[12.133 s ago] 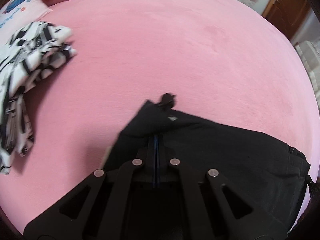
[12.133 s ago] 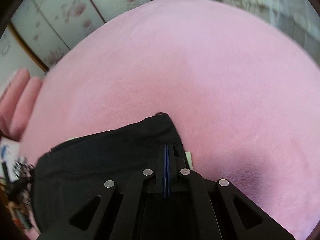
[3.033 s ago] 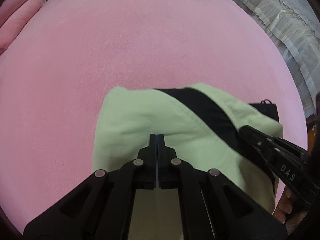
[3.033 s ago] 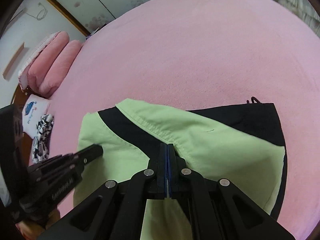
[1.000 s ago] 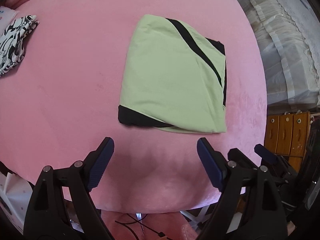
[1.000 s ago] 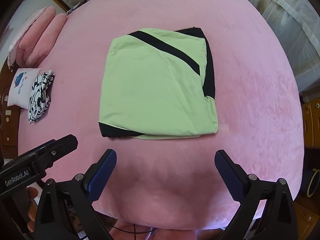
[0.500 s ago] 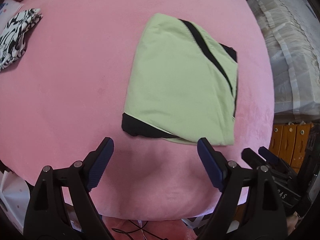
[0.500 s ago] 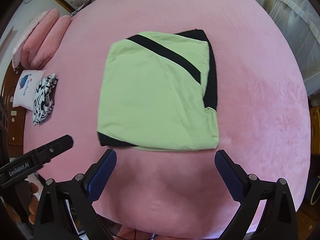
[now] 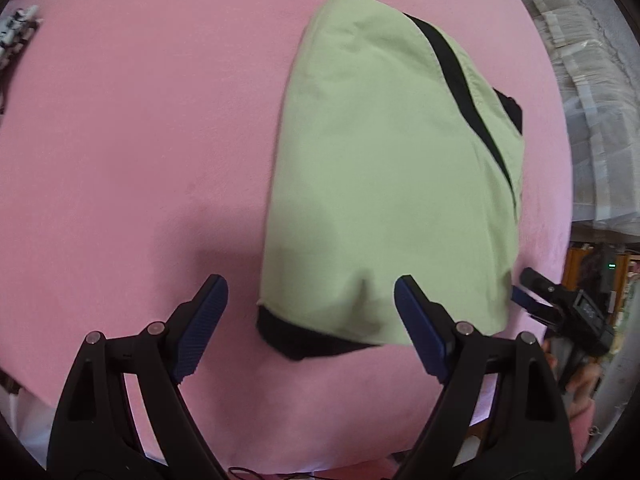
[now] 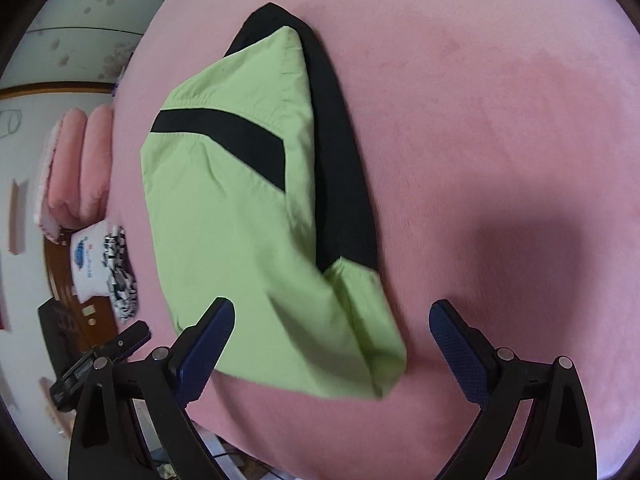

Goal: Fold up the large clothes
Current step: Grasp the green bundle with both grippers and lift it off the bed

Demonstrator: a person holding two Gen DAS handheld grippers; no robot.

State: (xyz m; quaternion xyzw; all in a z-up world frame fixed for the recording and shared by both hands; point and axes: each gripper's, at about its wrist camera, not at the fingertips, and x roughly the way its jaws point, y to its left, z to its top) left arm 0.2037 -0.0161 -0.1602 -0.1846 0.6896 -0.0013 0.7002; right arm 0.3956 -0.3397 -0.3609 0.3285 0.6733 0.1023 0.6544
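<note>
Right wrist alone shows pink pillows beyond garment

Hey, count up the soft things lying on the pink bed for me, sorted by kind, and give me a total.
Folded green and black garment: 1
Black and white patterned garment: 1
Pink pillows: 2
Small white printed pillow: 1
Total: 5

Both wrist views steeply downward, close
</note>
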